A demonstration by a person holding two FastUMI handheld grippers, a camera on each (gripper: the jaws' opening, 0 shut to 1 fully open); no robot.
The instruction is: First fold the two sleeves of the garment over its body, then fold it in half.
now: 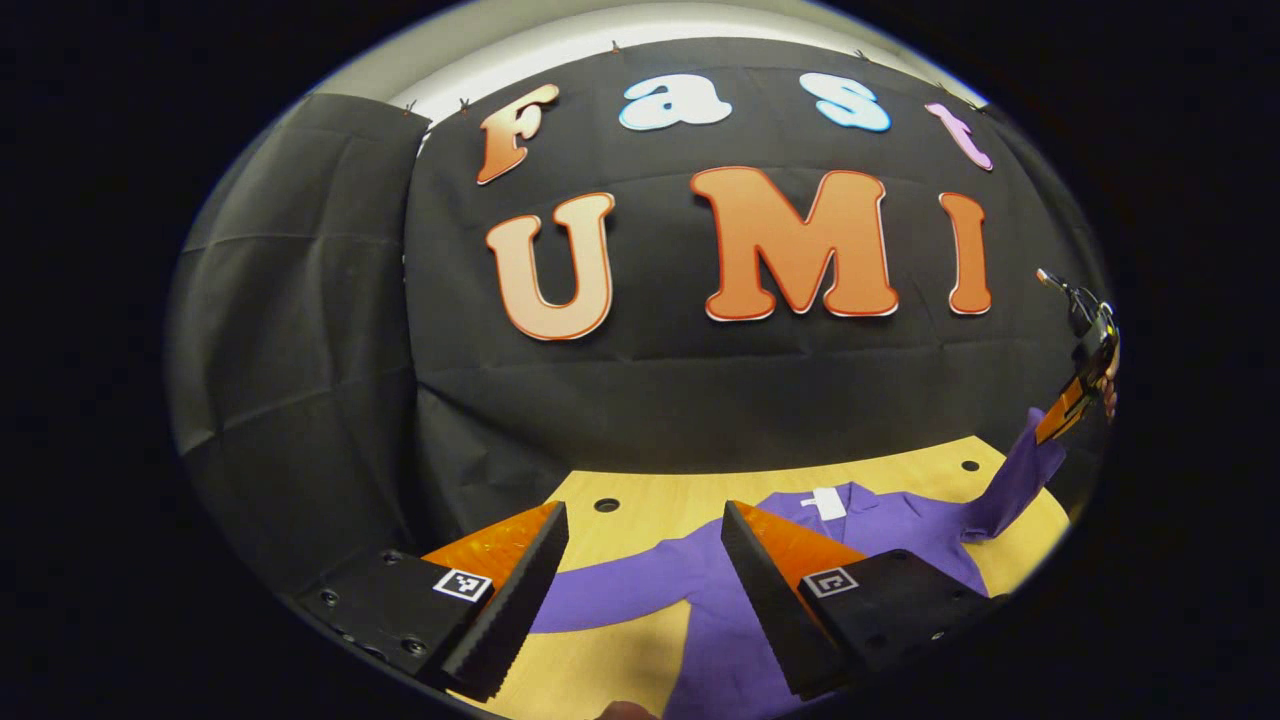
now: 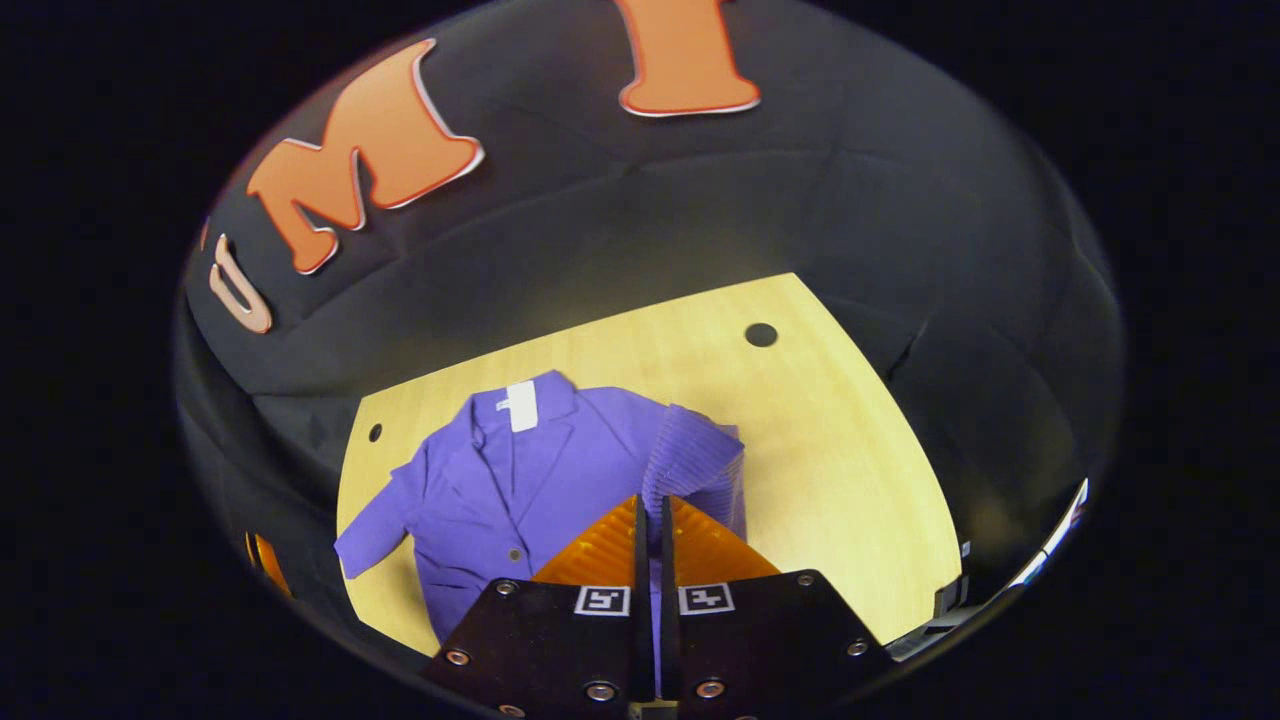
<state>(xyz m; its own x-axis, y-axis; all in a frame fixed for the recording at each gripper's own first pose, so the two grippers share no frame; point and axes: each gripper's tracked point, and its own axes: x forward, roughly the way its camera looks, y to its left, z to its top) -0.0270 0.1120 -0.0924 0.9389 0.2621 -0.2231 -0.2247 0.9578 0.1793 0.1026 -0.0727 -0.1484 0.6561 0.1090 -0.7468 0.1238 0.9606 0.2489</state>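
Pinched between the right gripper's (image 2: 651, 512) two fingers is the cuff end of one sleeve (image 2: 695, 465) of the purple garment (image 2: 520, 480), lifted off the wooden table (image 2: 800, 440) so the cloth hangs in ribbed folds just ahead of the fingertips. In the left gripper view that same gripper (image 1: 1062, 415) appears far off at the right edge, held by a hand (image 1: 1108, 385), with the raised sleeve (image 1: 1015, 480) trailing down to the garment's shoulder. Left gripper (image 1: 645, 525) hovers over the near part of the table (image 1: 650, 500) with its fingers spread wide and nothing between them. The garment (image 1: 720, 590) lies flat, front up, collar toward the black cloth wall (image 1: 650, 400), a white tag (image 2: 522, 405) at the neck. Its other sleeve (image 2: 375, 530) lies stretched out to the side on the wood.
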